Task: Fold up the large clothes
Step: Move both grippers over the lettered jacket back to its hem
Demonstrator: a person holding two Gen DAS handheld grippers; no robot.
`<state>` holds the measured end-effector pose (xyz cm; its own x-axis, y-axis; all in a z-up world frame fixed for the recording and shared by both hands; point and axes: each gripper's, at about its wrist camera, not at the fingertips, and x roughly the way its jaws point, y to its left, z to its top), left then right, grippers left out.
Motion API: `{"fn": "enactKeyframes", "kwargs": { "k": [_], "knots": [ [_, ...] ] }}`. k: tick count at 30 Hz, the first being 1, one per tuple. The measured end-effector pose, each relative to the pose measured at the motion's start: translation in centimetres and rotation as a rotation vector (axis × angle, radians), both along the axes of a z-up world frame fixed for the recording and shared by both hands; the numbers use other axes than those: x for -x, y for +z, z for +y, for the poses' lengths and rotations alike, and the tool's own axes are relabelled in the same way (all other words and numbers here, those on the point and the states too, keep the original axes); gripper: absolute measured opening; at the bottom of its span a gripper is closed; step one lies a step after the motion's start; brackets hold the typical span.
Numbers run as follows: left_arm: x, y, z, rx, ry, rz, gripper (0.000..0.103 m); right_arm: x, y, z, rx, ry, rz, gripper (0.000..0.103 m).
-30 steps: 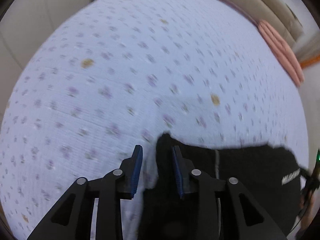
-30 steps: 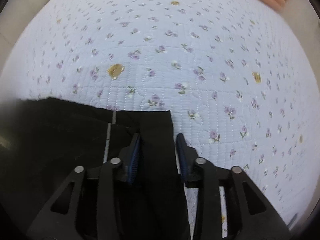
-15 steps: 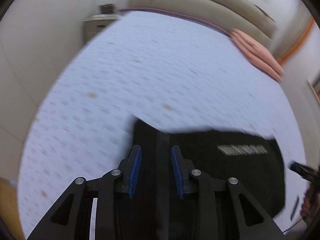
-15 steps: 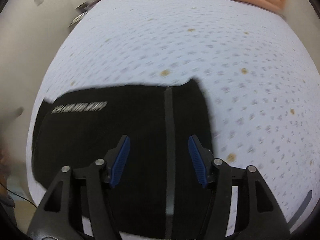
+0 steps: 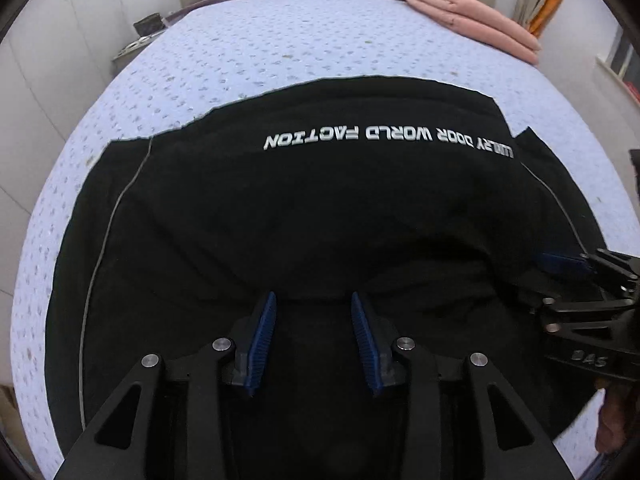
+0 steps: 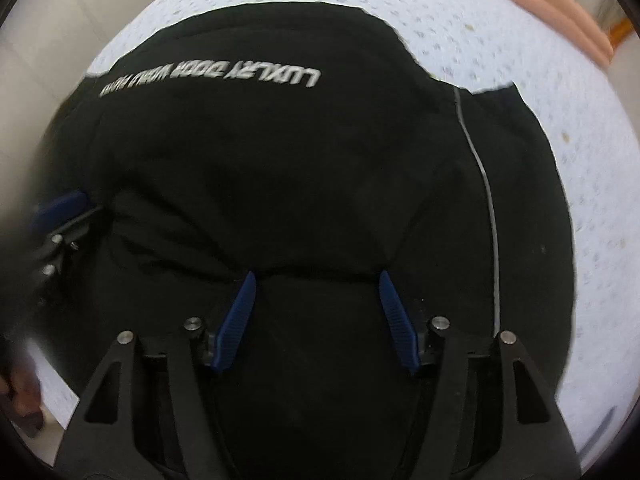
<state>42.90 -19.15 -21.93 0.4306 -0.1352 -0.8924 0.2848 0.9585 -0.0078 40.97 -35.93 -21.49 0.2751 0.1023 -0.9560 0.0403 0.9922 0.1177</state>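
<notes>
I have a black shirt spread on the bed, its white lettering facing away from me. My left gripper hangs over the near edge of the shirt; its fingers have just been opening, and their blue pads press on nothing, though cloth lies beneath the gap. My right gripper is likewise released, spread wider over the same near edge, having just opened too. A folded pink blanket lies at the far corner of the bed.

Soft, even indoor light; strong fisheye bending and dark corners; right wrist view blurred, especially leftward.
</notes>
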Motion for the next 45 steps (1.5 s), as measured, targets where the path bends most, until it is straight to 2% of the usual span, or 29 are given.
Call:
{"fn": "enactKeyframes", "kwargs": {
  "k": [4,7,10,13,15,18,20,21,24,27,31,34,39,45],
  "knots": [
    [-0.4,-0.1,-0.6,-0.034,0.021,-0.013,0.042,-0.1,0.1,-0.1,0.017,0.013,-0.002,0.062],
    [-0.3,0.3,-0.6,-0.022,0.039,-0.001,0.042,-0.4,1.0,-0.9,-0.022,0.006,0.000,0.062],
    [-0.4,0.5,-0.5,-0.013,0.046,0.013,0.042,-0.7,3.5,-1.9,-0.091,-0.014,-0.059,0.060],
    [-0.4,0.5,-0.8,-0.029,0.039,0.006,0.042,-1.8,5.5,-1.4,-0.070,0.009,-0.128,0.058],
    [-0.4,0.7,-0.7,-0.028,0.041,0.005,0.042,-3.4,5.9,-0.9,-0.064,0.025,-0.154,0.053],
    [-0.7,0.7,-0.6,-0.024,0.042,0.005,0.042,-6.1,4.3,-0.4,-0.058,0.027,-0.144,0.046],
    [-0.6,0.6,-0.7,-0.032,0.036,-0.002,0.042,-7.8,1.5,0.4,-0.039,0.035,-0.067,0.046],
    [-0.5,0.6,-0.9,-0.036,0.033,-0.005,0.042,-7.2,0.4,1.3,-0.029,0.025,-0.044,0.046],
    [-0.3,0.3,-1.3,-0.067,0.023,-0.016,0.042,-7.6,-0.9,1.0,-0.043,-0.002,-0.040,0.049],
    [-0.3,0.5,-1.5,-0.074,0.032,-0.007,0.042,-7.3,-0.5,0.5,-0.059,-0.005,-0.042,0.048],
    [-0.1,1.3,-1.4,-0.077,0.048,0.014,0.042,-5.8,1.7,-0.6,-0.089,0.002,-0.074,0.048],
    [0.6,2.2,-1.5,-0.095,0.039,0.023,0.042,-4.5,3.2,0.5,-0.083,0.025,-0.082,0.048],
    [2.0,3.5,-0.8,-0.109,0.056,0.054,0.042,0.1,5.9,1.5,-0.056,0.088,-0.099,0.048],
    [3.0,4.1,0.3,-0.104,0.078,0.086,0.042,3.3,6.5,1.6,-0.036,0.112,-0.070,0.048]
  ]
}}
